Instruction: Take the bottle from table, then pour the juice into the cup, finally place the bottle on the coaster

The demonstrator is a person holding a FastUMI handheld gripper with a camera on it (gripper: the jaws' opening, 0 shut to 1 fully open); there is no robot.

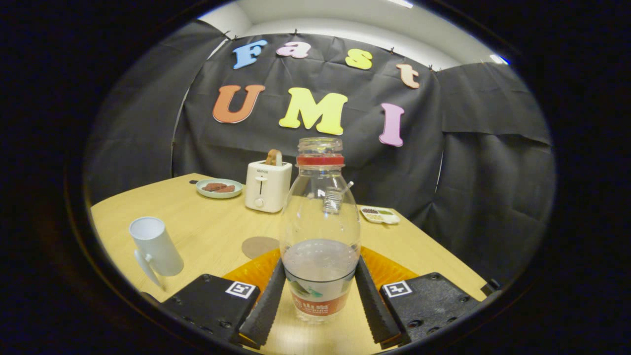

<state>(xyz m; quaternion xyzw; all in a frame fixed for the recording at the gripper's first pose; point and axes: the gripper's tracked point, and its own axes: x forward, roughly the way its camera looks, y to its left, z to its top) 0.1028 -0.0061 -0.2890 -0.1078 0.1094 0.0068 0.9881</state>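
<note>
A clear plastic bottle (320, 222) with a red neck ring and no cap stands upright between my fingers, with clear liquid filling its lower part. My gripper (319, 266) is shut on it, one finger pressing each side of the lower body just above the label. A white cup (155, 246) with a handle stands on the wooden table (207, 227) to the left of the fingers. The round brown coaster (260, 246) lies flat just beyond the left finger, between the cup and the bottle.
A white toaster (267, 186) with a slice sticking out stands at the back of the table. Left of it is a plate (219, 188) of food, and to the right, behind the bottle, a small white dish (379, 215). The table's right edge runs close to the right finger.
</note>
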